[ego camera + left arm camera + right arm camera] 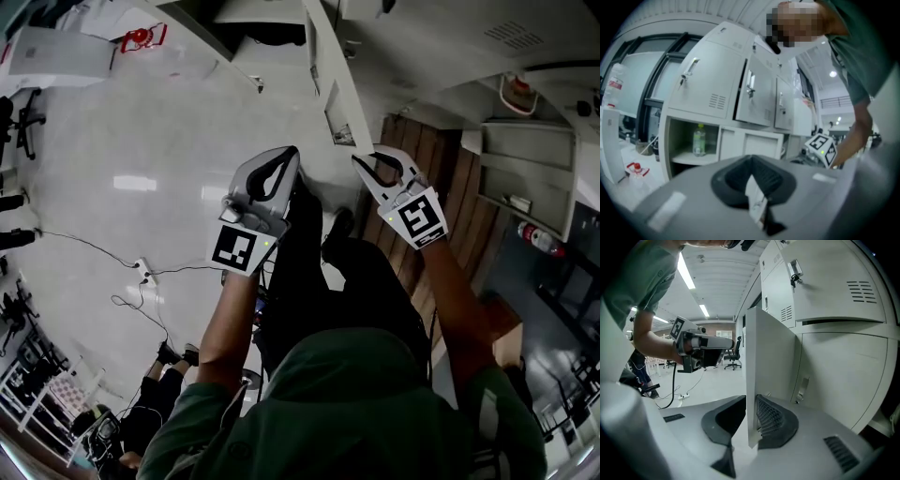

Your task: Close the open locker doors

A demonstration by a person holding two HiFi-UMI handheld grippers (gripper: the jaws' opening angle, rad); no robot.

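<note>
In the right gripper view, the thin edge of an open white locker door (pixel 768 362) stands between my right gripper's (pixel 751 399) jaws, which are shut on it near its lower corner. Closed locker fronts (pixel 834 282) lie to its right. The head view shows that gripper (pixel 361 161) at the foot of the door (pixel 323 47), seen edge-on. My left gripper (pixel 289 152) hangs just left of it, shut and empty. Its own view has the jaws (pixel 751 158) closed and faces a locker bank with two doors ajar (pixel 752 91) (pixel 782 105).
Under the lockers an open shelf holds a green bottle (pixel 699 139). A clear bottle with a red label (pixel 615 82) stands at the far left. Cables and a power strip (pixel 142 272) lie on the pale floor. Grey shelves (pixel 525 169) are on the right.
</note>
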